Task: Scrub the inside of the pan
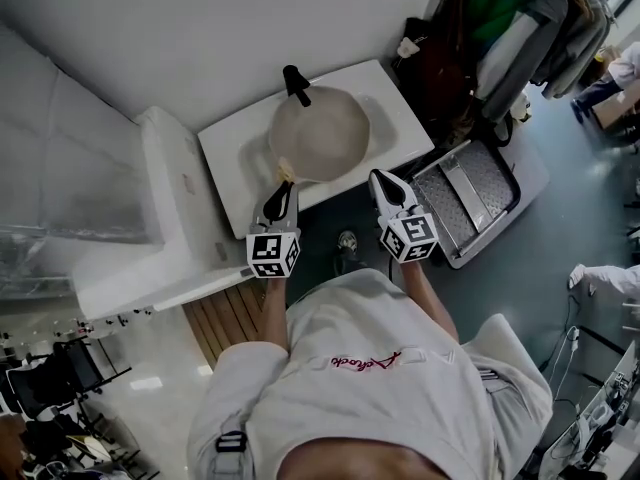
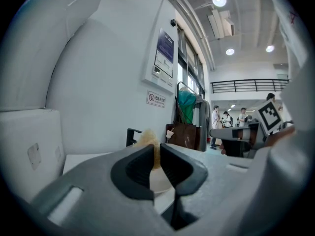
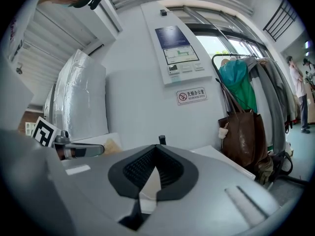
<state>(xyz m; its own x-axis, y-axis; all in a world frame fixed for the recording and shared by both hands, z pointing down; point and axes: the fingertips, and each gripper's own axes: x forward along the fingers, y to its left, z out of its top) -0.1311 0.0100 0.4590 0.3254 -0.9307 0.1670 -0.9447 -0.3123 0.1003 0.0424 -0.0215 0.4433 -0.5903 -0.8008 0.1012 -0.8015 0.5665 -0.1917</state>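
Note:
A pale round pan [image 1: 322,133] with a black handle [image 1: 295,83] pointing away from me sits on a white table [image 1: 235,158]. My left gripper [image 1: 285,184] is at the pan's near left rim, shut on a beige sponge [image 1: 286,172]. In the left gripper view the sponge [image 2: 146,139] sticks up between the closed jaws of the left gripper [image 2: 157,150], with the handle [image 2: 132,134] behind it. My right gripper [image 1: 377,178] hovers at the table's front edge, right of the pan. In its own view the right gripper [image 3: 156,149] is shut, with nothing between its jaws.
A tall white wrapped box [image 1: 100,178] stands against the table's left side. A grey metal platform [image 1: 470,196] lies on the floor to the right. Bags and clothes [image 1: 500,28] hang on a rack behind it. A wooden pallet [image 1: 225,318] lies by my feet.

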